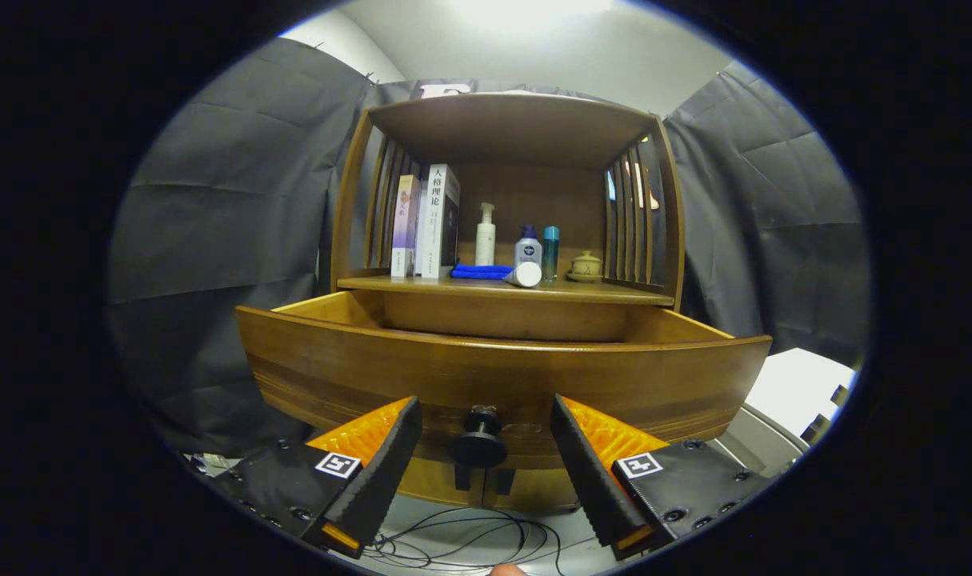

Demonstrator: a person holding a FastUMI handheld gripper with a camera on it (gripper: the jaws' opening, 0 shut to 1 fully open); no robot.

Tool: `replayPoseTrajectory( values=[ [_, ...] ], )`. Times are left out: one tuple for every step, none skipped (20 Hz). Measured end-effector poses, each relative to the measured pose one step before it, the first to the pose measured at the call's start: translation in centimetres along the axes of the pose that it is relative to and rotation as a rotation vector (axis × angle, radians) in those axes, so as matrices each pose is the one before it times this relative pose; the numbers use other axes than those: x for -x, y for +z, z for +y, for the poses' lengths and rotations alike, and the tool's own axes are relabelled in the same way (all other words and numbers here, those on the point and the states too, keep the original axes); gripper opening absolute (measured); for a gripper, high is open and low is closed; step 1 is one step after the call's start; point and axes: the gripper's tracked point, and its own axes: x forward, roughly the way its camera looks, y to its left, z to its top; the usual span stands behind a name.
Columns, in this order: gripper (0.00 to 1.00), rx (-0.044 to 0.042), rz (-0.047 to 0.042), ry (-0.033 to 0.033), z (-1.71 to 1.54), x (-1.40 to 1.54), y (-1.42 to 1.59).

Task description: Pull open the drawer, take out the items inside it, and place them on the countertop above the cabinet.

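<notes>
— Drawer (pixel 502 376) first: where does it stand?

— Pulled well out from under the countertop (pixel 502 288) of the cabinet (pixel 510 128). Its front panel sits just ahead of my fingers, and its black knob (pixel 479 444) lies between them, untouched.

— And your fingers?

— My gripper (pixel 486 448) is spread wide, one finger to either side of the knob with clear gaps. I hold nothing.

— What's inside the drawer?

— I cannot tell. From this low angle I see only the far inner wall and the side walls; the front panel hides the floor, so any items are out of sight.

— So what could go wrong?

— I judge that reaching in blind is the main risk. If I go over the front panel too low, my fingers could strike its top edge, or shove the drawer back in. I need to rise before I go forward.

— Anything about the countertop?

— It is crowded. Books (pixel 426 220) stand at one side, then a pump bottle (pixel 486 234), a blue cloth (pixel 480 272), a white tube (pixel 524 274) lying on its side, two small bottles (pixel 538 250) and a little lidded pot (pixel 586 266). Setting something down carelessly could topple a bottle or roll the tube off. The bare strip along the front edge looks safest to me.

— And below?

— Loose cables (pixel 470 540) lie on the floor under the drawer; a dropped item would land among them.
</notes>
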Motion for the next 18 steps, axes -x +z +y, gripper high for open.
replayPoseTrajectory(
  values=[
    [1.00,-0.00811,0.01071,-0.00970,-0.149,-0.429,-0.212],
    [1.00,-0.01095,0.00880,-0.01153,-0.252,-0.442,-0.087],
    [1.00,-0.01233,0.01259,-0.01865,-0.461,-0.394,-0.031],
    [0.99,-0.01475,-0.00494,-0.01539,-0.356,0.029,0.073],
    [0.98,-0.00586,-0.00143,-0.00552,0.187,-0.293,0.267],
    [0.98,0.00861,-0.00787,0.00122,0.156,-0.073,-0.117],
    [0.97,0.02077,-0.00407,0.00056,0.010,-0.316,-0.043],
    [0.97,0.01424,-0.00151,0.00608,0.052,-0.328,0.077],
    [0.97,0.00676,0.00958,0.00816,0.235,-0.260,-0.155],
    [0.97,-0.00388,-0.00965,-0.00144,0.054,-0.181,0.224],
    [0.97,0.00404,0.00784,-0.00042,0.042,-0.208,0.027],
    [0.98,0.00632,-0.00354,-0.00343,0.002,-0.565,0.306],
    [0.98,0.00213,-0.00201,-0.00036,-0.032,-0.451,0.021],
    [0.98,-0.00318,0.01207,0.00115,0.071,-0.446,-0.036],
    [0.98,-0.00472,-0.00798,-0.00238,0.003,-0.622,0.505],
    [0.98,0.00038,0.00956,-0.00033,-0.015,-0.536,-0.082],
    [0.98,-0.00187,-0.01285,-0.00018,-0.005,-0.753,0.899],
    [0.98,-0.00452,0.01988,-0.00086,0.141,-0.908,-0.231]
  ],
)
